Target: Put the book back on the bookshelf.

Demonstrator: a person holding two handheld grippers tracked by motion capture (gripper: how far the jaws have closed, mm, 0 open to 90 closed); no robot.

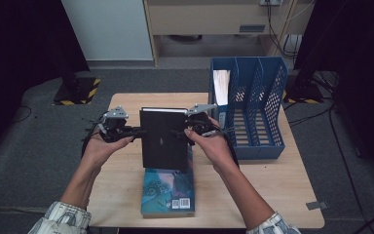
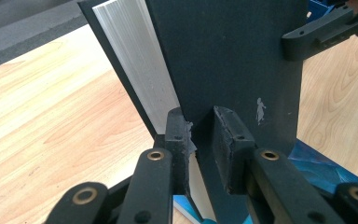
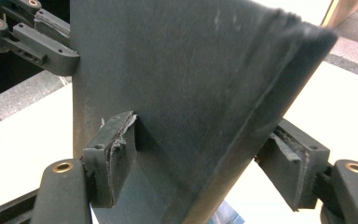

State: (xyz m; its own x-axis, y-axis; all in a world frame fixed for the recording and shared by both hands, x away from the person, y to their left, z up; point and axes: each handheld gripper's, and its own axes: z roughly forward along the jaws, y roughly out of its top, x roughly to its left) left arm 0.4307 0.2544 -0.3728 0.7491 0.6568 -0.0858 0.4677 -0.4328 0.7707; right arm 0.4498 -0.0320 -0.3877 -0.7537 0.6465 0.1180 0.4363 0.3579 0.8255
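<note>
Book (image 1: 164, 139) stands upright, long axis vertical, pages facing left.

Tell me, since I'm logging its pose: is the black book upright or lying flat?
Upright. The black book stands on edge above the blue book, clamped between the left gripper and right gripper.

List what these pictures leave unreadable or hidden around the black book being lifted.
- Black book, high view: cover print too small to read.
- Blue book under it: its upper part is hidden by the black book.
- Left hand-held gripper, left gripper view: the book's bottom edge is cut off by the jaws.
- File rack: white papers too small to read.
</note>
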